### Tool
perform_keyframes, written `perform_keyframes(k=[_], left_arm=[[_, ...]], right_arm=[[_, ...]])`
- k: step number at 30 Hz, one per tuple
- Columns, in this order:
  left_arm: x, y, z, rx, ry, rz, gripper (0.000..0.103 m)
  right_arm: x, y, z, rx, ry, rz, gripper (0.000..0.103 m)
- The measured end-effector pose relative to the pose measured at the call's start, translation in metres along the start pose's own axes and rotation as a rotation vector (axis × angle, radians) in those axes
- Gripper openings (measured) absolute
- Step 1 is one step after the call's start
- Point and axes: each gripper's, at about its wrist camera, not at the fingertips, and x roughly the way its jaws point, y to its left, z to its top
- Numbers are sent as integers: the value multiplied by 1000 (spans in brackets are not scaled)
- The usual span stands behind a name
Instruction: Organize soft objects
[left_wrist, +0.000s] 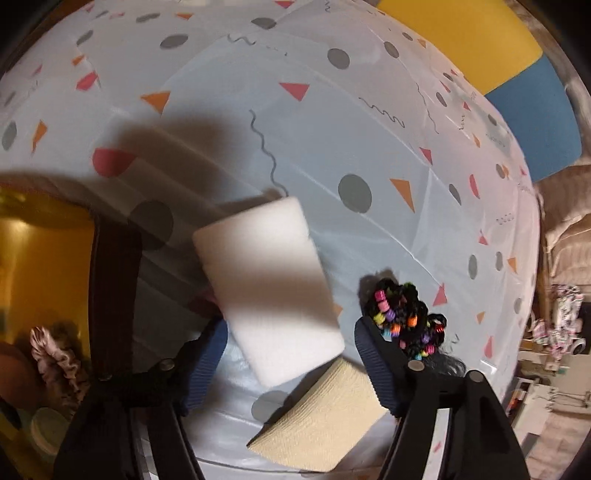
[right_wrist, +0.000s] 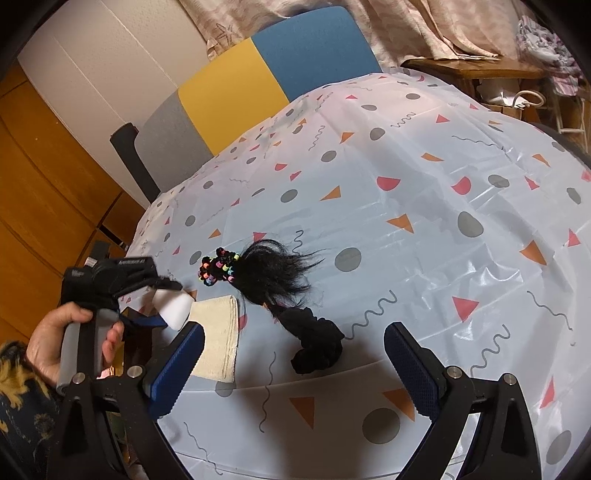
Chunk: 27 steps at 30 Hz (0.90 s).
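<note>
White sponge (left_wrist: 269, 288): a soft rectangular block at the centre of the left wrist view, lying between the two blue pads of the left gripper (left_wrist: 291, 343); in the right wrist view it shows at lower left (right_wrist: 173, 304), lifted clear of the cloth with a pad against it (so I judge it gripped, not merely straddled).
Left gripper: jaws only partly open, closed in on the white sponge; the person's left hand (right_wrist: 74, 339) holds its handle at the lower left of the right wrist view.
Cream cloth (right_wrist: 218, 336): folded flat on the tablecloth, just below and right of the sponge; lower centre in the left wrist view (left_wrist: 321, 410). Not yet picked up.
Beaded hair piece (right_wrist: 258, 273): black hair with a knot of bright beads, left of centre in the right wrist view, touching the cloth's far corner or just beside it (hard to say which). Still loose on the table.
Black fabric bundle (right_wrist: 317, 347): crumpled, lower centre, just ahead of the right gripper.
Right gripper (right_wrist: 293, 358): pads spread wide apart, nothing between them, hovering near the black bundle.
Bin at lower left (left_wrist: 48, 258): amber-walled container in the left wrist view, with a pale scrunchie (left_wrist: 59, 358) already inside.
Progress: early to middle, by my reading; one item seems stowed, the sponge is in hand, three soft things are left on the patterned tablecloth (right_wrist: 424, 221).
</note>
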Motion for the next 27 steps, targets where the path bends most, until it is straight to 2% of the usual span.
perform_keyframes(k=[5,8,12,13,16,23,27], left_arm=[[14,-18,8,55,3,155,73],[19,-24,9,63,-15,199,72],[18,-28,0,91,-53,217,67],[16,-27,-2,101,-58,214,62],[10,-19,-8,100,-68,165,56],[-1,-23,-46,204,-82,90,55],[-19,-27,-72,317,-126,43,56]], right_arm=[[1,1,-1,-2,10,15,99],[0,2,-1,-4,11,26,99],[0,3,-1,-6,8,31,99],[-1,2,-1,-5,5,31,99],[-3,-1,1,7,-11,20,99],[-4,-26,6,108,-40,-19,99],[1,-40,7,175,-33,-10,98]])
